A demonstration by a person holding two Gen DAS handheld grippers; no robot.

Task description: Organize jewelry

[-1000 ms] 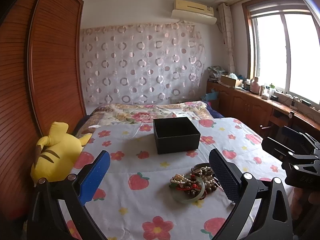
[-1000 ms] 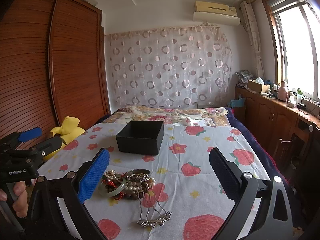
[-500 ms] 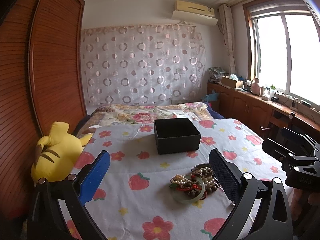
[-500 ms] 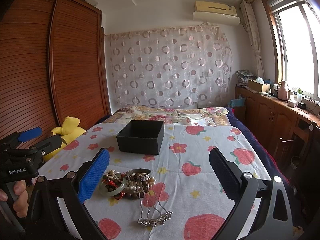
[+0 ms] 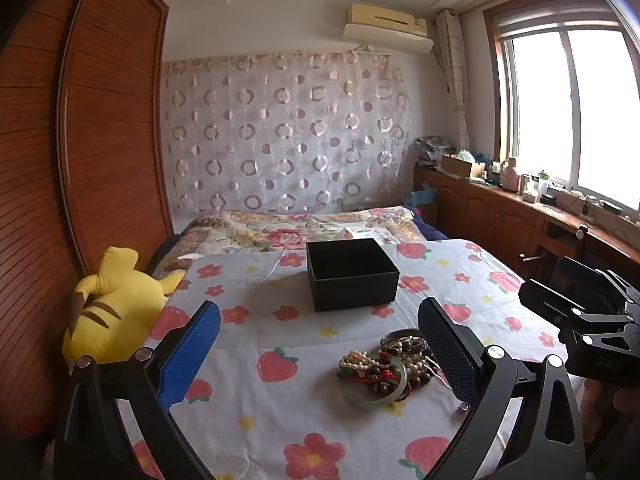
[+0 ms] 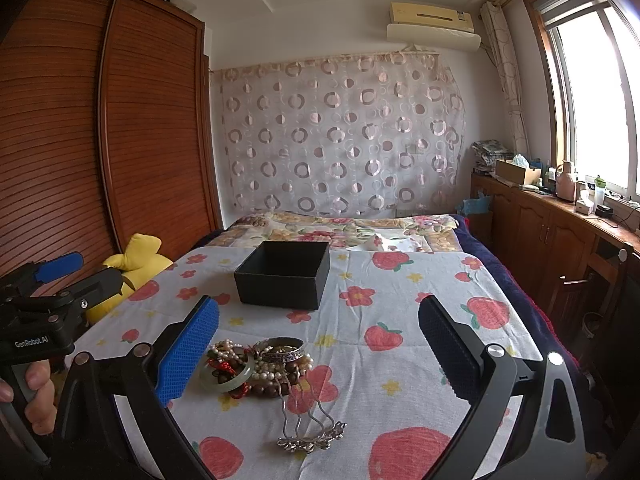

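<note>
- Left gripper (image 5: 320, 344) hovers above the bedspread (image 5: 256, 408), jaws spread wide, nothing between them.
- Right gripper (image 6: 320, 344) matches it, jaws also wide apart and empty.
- The jewelry pile (image 6: 256, 368) sits on the strawberry-print cloth, just beside the right gripper's blue pad (beads, pearls, a pale green bangle (image 6: 226, 376), a silver bangle (image 6: 282, 350) all tangled).
- A silver hair comb (image 6: 310, 426) lies at the pile's near edge.
- The black box (image 6: 284, 280) stands open, beyond the pile.
- Yellow plush toy (image 5: 116, 308) slumps at the wardrobe side.
</note>
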